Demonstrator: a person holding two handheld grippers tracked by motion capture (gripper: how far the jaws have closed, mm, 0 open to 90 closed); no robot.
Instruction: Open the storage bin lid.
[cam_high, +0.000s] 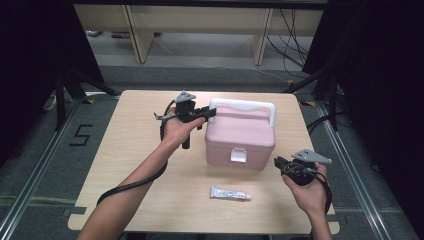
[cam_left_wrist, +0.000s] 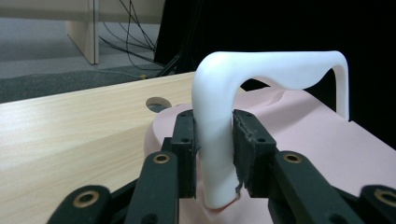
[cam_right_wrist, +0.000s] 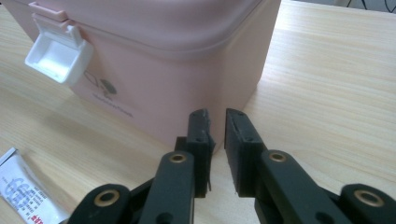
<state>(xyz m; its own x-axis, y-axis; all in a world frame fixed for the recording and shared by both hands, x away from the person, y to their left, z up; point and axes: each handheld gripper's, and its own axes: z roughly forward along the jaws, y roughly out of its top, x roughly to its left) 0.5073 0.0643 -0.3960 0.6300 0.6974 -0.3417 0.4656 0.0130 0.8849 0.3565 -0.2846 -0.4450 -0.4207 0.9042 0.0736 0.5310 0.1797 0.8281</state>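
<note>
High view: pink box (cam_high: 240, 137) near the middle of the pale wooden surface (cam_high: 130, 150), lid down, white handle (cam_high: 243, 105) raised along the far edge of the lid, white latch (cam_high: 238, 155) on the near face flipped up. Left hand-held gripper (cam_high: 209, 113) reaching in from the left, jaws clamped on the left end of that handle, held by the left hand (cam_high: 176, 131), cable trailing back along the forearm. Right hand-held gripper (cam_high: 278, 163) low at the box's near right corner, just beside it, gripped by the right hand (cam_high: 310, 190). White tube (cam_high: 230, 193) flat on the surface in front of the box, well apart from both hands. Left gripper view: white handle (cam_left_wrist: 217, 140) upright between the two black jaws, pads pressed against both sides of its left leg, pink lid (cam_left_wrist: 308, 135) spread out beneath and beyond. Right gripper view: jaws of the right hand-held gripper (cam_right_wrist: 216, 122) nearly together, only a narrow slit between them, holding nothing, pointed at the lower corner of the pink box (cam_right_wrist: 187, 84); open latch (cam_right_wrist: 58, 49) at upper left, end of the tube (cam_right_wrist: 23, 193) at lower left.
</note>
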